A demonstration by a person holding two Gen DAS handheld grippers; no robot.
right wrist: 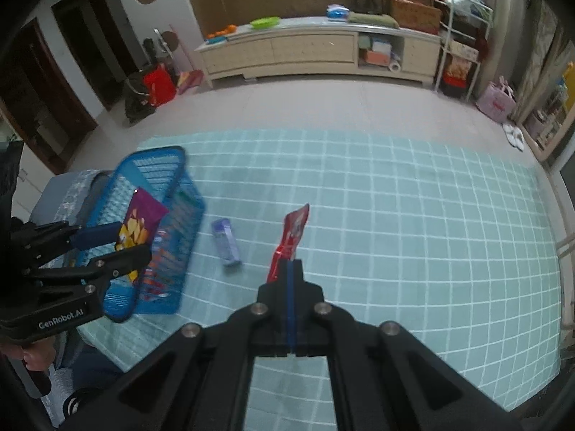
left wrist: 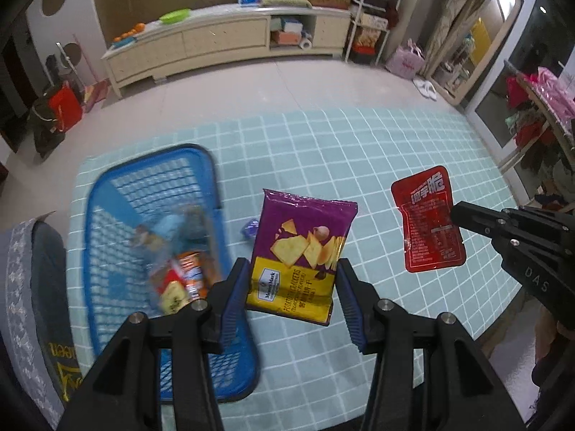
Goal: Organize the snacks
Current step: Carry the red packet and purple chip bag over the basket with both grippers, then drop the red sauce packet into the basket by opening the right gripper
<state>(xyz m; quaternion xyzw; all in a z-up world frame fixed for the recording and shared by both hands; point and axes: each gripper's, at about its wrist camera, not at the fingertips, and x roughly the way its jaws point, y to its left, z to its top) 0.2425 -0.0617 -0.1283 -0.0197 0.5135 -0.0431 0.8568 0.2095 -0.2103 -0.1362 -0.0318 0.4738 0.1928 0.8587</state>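
My left gripper (left wrist: 291,280) is shut on a purple and yellow cracker packet (left wrist: 302,251) and holds it above the table, just right of the blue basket (left wrist: 107,194). The basket holds several snack packets (left wrist: 179,273). My right gripper (right wrist: 291,264) is shut on a red snack packet (right wrist: 293,237), held upright above the cloth; it also shows in the left wrist view (left wrist: 427,222). A small purple packet (right wrist: 225,241) lies on the cloth between basket and red packet. In the right wrist view the left gripper (right wrist: 124,248) holds the purple packet (right wrist: 140,222) by the basket (right wrist: 169,165).
The table wears a light green checked cloth (right wrist: 395,215). A grey chair (left wrist: 25,287) stands at the table's left edge. Beyond the table is open floor, a long cream cabinet (right wrist: 316,50) and shelving at the back right.
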